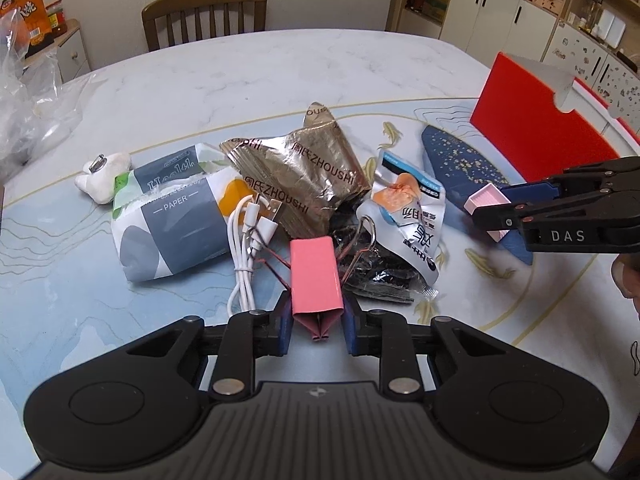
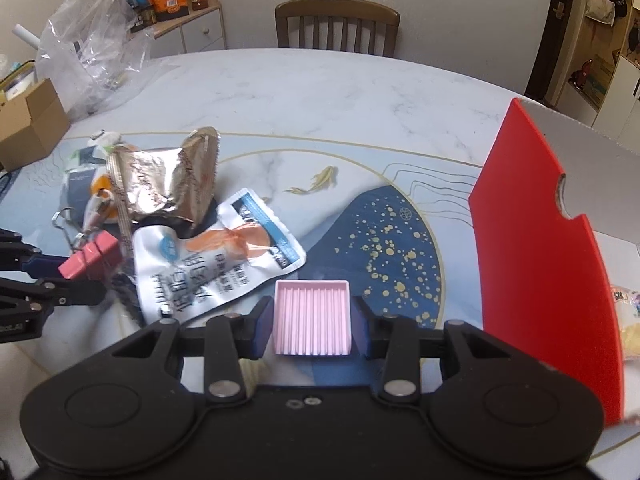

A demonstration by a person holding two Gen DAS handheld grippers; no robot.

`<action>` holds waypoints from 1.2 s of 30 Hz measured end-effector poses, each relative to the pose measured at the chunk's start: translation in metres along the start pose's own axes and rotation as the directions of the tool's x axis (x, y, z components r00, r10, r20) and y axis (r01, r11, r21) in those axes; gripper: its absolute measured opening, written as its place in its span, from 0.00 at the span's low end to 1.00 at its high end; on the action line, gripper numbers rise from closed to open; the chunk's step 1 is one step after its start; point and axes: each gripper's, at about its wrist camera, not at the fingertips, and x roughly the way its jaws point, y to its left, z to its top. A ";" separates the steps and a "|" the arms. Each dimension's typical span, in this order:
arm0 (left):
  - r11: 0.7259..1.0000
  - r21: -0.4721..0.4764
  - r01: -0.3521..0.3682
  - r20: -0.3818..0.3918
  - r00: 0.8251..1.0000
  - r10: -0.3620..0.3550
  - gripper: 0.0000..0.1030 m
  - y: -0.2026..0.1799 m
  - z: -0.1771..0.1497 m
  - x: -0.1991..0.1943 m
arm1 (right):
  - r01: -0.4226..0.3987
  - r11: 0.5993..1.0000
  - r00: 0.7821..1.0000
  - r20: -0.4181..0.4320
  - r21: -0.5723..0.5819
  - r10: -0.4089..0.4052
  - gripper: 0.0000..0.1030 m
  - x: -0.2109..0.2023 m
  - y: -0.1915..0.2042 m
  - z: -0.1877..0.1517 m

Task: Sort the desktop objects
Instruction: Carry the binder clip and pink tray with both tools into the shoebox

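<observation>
Your left gripper [image 1: 316,318] is clamped on the pink binder clip [image 1: 316,276], its long axis pointing away from you toward the pile, wire handles seemingly snagged among the black wrappers [image 1: 380,276]; lift fast and you drag them along. Your right gripper [image 2: 312,320] pinches the shallow pink tray [image 2: 312,316] by its side walls, open face up above the mat beside the red box [image 2: 548,240]; tilt and it slips
</observation>
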 end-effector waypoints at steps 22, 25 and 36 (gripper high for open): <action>0.999 0.022 0.035 0.083 0.996 -0.037 0.23 -0.012 -0.008 -0.056 | -0.036 0.998 0.998 0.056 0.051 0.033 0.38 -0.068 0.007 -0.016; 0.998 0.028 0.048 0.086 0.995 -0.050 0.23 -0.018 -0.006 -0.063 | -0.032 0.998 0.998 0.063 0.056 0.029 0.38 -0.078 0.005 -0.019; 0.993 0.093 0.070 0.135 0.987 -0.082 0.23 -0.050 0.009 -0.083 | -0.019 0.995 0.992 0.122 0.096 0.007 0.38 -0.117 -0.018 -0.021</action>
